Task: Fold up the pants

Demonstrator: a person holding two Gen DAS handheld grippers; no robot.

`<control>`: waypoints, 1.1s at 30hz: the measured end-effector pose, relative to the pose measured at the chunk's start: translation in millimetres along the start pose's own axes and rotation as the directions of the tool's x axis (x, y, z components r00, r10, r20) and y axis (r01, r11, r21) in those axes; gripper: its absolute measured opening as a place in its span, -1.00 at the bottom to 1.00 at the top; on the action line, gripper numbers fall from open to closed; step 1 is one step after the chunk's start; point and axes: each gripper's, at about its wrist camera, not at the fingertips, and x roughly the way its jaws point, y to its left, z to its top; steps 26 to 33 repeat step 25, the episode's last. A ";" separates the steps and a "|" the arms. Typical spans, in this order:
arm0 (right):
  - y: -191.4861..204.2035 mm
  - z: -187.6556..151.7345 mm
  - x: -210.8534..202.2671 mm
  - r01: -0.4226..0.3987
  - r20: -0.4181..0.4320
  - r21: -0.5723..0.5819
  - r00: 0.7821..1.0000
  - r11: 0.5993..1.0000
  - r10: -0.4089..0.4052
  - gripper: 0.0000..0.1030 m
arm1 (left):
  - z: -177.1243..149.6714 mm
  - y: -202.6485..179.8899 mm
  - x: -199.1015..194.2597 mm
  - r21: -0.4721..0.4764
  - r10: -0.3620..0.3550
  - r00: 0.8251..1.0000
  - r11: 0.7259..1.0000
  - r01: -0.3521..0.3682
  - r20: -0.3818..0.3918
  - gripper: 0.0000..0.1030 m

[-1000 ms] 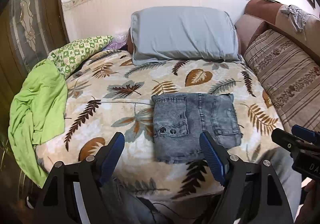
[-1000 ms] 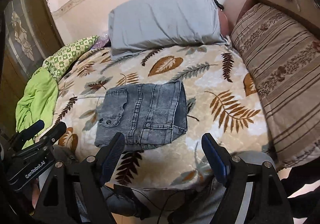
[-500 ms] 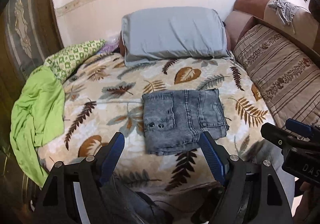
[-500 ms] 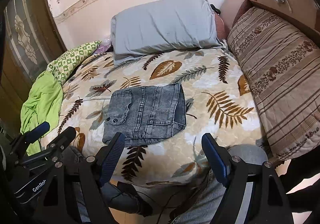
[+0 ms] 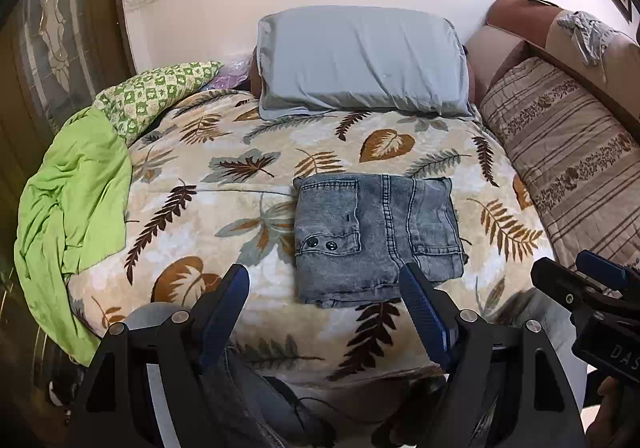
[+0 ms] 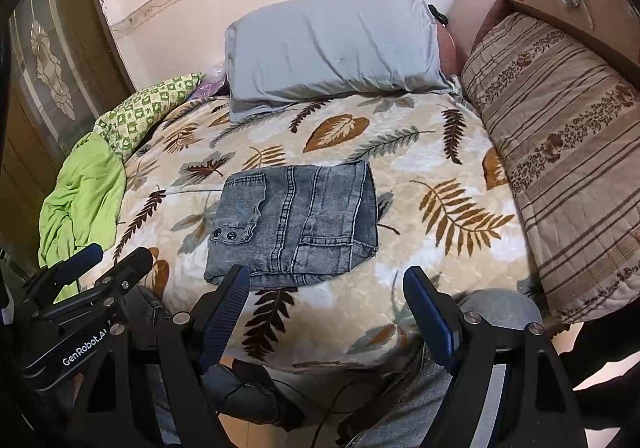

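Note:
The grey-blue denim pants [image 5: 376,236] lie folded into a compact rectangle on the leaf-patterned blanket [image 5: 224,208], a pocket flap with two snaps facing up. The right wrist view shows the same folded pants [image 6: 296,232]. My left gripper [image 5: 324,280] hovers open above the bed's near edge, short of the pants, with nothing between its blue pads. My right gripper [image 6: 326,284] is likewise open and empty, held back from the pants' near edge. Each gripper shows in the other's view, the right gripper [image 5: 580,276] at the right and the left gripper [image 6: 100,260] at the left.
A grey-blue pillow [image 5: 360,60] leans on the wall at the bed's head. A striped bolster [image 5: 568,152] runs along the right side. A green cloth [image 5: 76,200] and checked quilt [image 5: 152,96] lie at the left. The person's knees [image 6: 500,308] are under the grippers.
Both grippers drew back a little from the bed, then the left view shifted so the pants sit slightly further right again. The pants have not moved and both grippers stay open.

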 end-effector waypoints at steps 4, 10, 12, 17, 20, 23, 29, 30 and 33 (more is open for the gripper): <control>1.1 4.5 -2.7 0.004 0.001 -0.006 1.000 1.000 -0.004 0.56 | -2.3 -0.9 3.5 -0.008 0.010 1.000 1.000 -0.010 -0.006 0.51; 0.8 10.4 -8.8 0.011 0.007 -0.016 1.000 1.000 -0.011 0.56 | -1.9 -5.1 4.0 -0.005 0.001 1.000 1.000 -0.001 -0.001 0.51; 0.8 11.0 -11.8 0.024 0.016 -0.024 1.000 0.999 -0.023 0.56 | -1.8 -6.5 3.0 -0.007 -0.007 1.000 1.000 0.007 0.001 0.51; -0.4 11.8 -12.3 0.030 0.012 -0.027 0.999 0.999 -0.029 0.56 | -1.4 -6.8 2.4 -0.002 -0.008 1.000 1.000 0.008 -0.002 0.51; -0.3 11.6 -10.4 0.026 0.005 -0.025 1.000 0.999 -0.026 0.56 | -2.1 -5.3 0.5 -0.004 -0.005 1.000 1.000 0.005 0.007 0.51; 0.5 11.4 -9.6 0.024 0.013 -0.030 1.000 0.999 -0.023 0.56 | -3.0 -7.4 6.7 0.009 -0.026 1.000 1.000 0.026 -0.012 0.50; 0.7 11.3 -8.9 0.018 0.018 -0.030 1.000 0.999 -0.017 0.56 | -3.4 -5.1 8.6 0.000 -0.036 0.999 0.999 0.036 -0.017 0.47; 0.7 11.3 -8.9 0.018 0.018 -0.030 1.000 0.999 -0.017 0.56 | -3.4 -5.1 8.6 0.000 -0.036 0.999 0.999 0.036 -0.017 0.47; 0.7 11.3 -8.9 0.018 0.018 -0.030 1.000 0.999 -0.017 0.56 | -3.4 -5.1 8.6 0.000 -0.036 0.999 0.999 0.036 -0.017 0.47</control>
